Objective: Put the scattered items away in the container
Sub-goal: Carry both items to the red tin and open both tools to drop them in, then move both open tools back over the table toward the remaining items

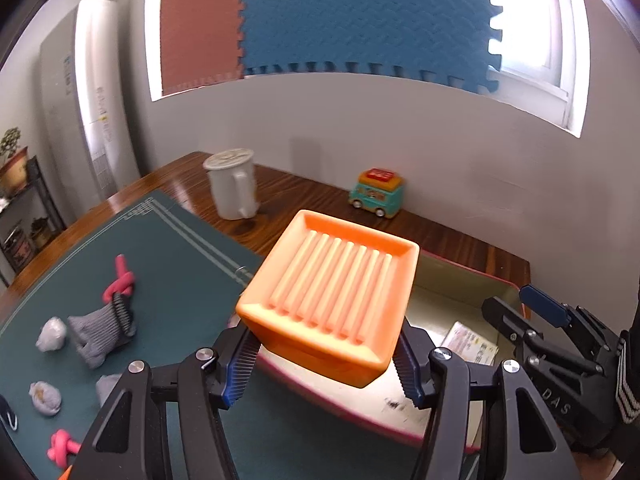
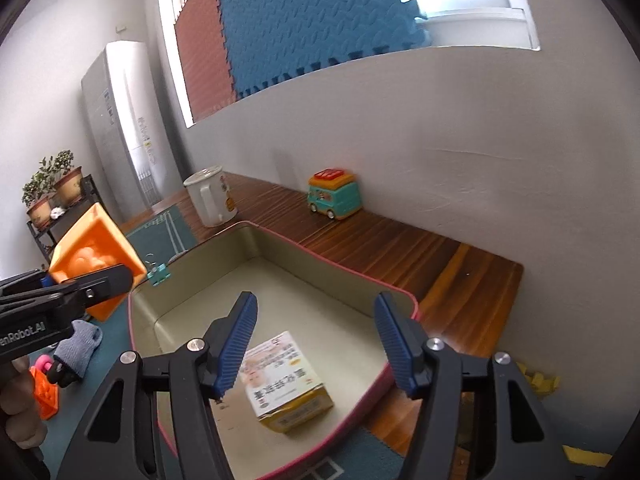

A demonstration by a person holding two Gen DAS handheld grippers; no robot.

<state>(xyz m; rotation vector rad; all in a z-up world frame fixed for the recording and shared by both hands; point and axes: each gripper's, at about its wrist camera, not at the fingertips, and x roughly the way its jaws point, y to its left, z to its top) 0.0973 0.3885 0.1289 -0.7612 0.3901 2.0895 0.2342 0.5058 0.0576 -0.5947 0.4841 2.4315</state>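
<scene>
My left gripper [image 1: 326, 364] is shut on an orange ribbed tray [image 1: 332, 296] and holds it in the air at the left rim of the pink-rimmed container [image 1: 352, 408]. In the right wrist view the orange tray [image 2: 96, 252] hangs left of the container [image 2: 280, 240]. My right gripper [image 2: 316, 344] is open and empty above the container, over a small yellow and white box [image 2: 286, 380] on its floor. On the green mat [image 1: 168, 264] lie a grey sock [image 1: 100, 330], grey balls [image 1: 51, 333], and pink knotted pieces [image 1: 120, 280].
A white lidded mug [image 1: 234, 184] and a teal toy bus [image 1: 376, 194] stand on the wooden table [image 1: 460, 244] by the wall. An orange toy [image 2: 44, 390] and a teal clip [image 2: 158, 274] lie left of the container. Yellow scraps [image 2: 536, 382] lie at the right.
</scene>
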